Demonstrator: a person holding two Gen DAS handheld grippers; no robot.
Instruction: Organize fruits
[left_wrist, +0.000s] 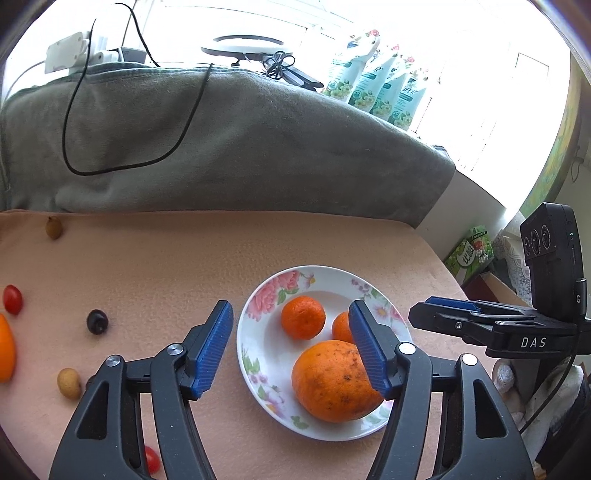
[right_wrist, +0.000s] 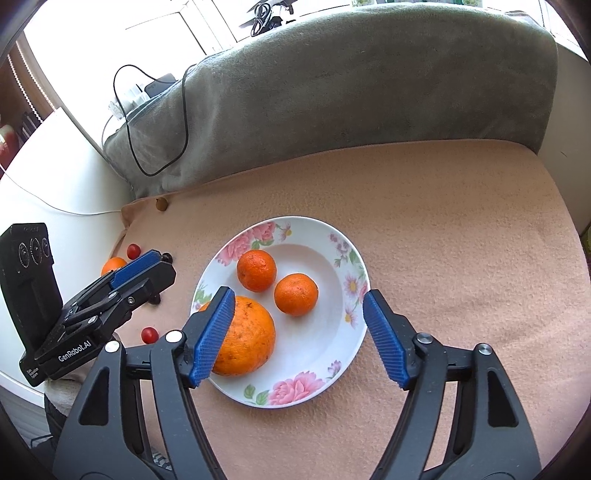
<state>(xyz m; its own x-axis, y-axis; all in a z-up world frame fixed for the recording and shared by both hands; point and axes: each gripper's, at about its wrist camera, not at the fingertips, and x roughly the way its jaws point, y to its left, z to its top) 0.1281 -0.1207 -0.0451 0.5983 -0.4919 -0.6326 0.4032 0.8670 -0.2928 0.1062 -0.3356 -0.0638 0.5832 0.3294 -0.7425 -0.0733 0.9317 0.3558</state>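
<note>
Your left gripper (left_wrist: 291, 350) stands wide open over the near left rim of the flowered plate (right_wrist: 354, 258), gripping nothing; its right pad hangs in front of the big orange (left_wrist: 332, 380) without pressing on it, as far as the view lets you judge. Your right gripper (right_wrist: 299, 334) is likewise spread wide and empty, hovering over the near half of the same plate, with its left pad just in front of the big orange.

The plate sits on the peach-coloured cloth (right_wrist: 461, 240), and three fruits lie in it: the big orange at the near edge and two small mandarins, one (right_wrist: 256, 270) farther back and one (right_wrist: 296, 294) to its right, close together but apart from each other.

The rest of the fruit lies loose on the cloth to the left of the plate (all well clear of it). In the left wrist view you have a cherry tomato (left_wrist: 12, 299) at the far left, a dark round fruit (left_wrist: 97, 321) nearer the plate, a pale brown longan-like fruit (left_wrist: 69, 382), part of another orange fruit (left_wrist: 5, 350) cut off by the edge, a second cherry tomato (left_wrist: 152, 459) half hidden under the gripper, and a small brownish fruit (left_wrist: 54, 228) at the far edge against the grey blanket (left_wrist: 258, 147).
</note>
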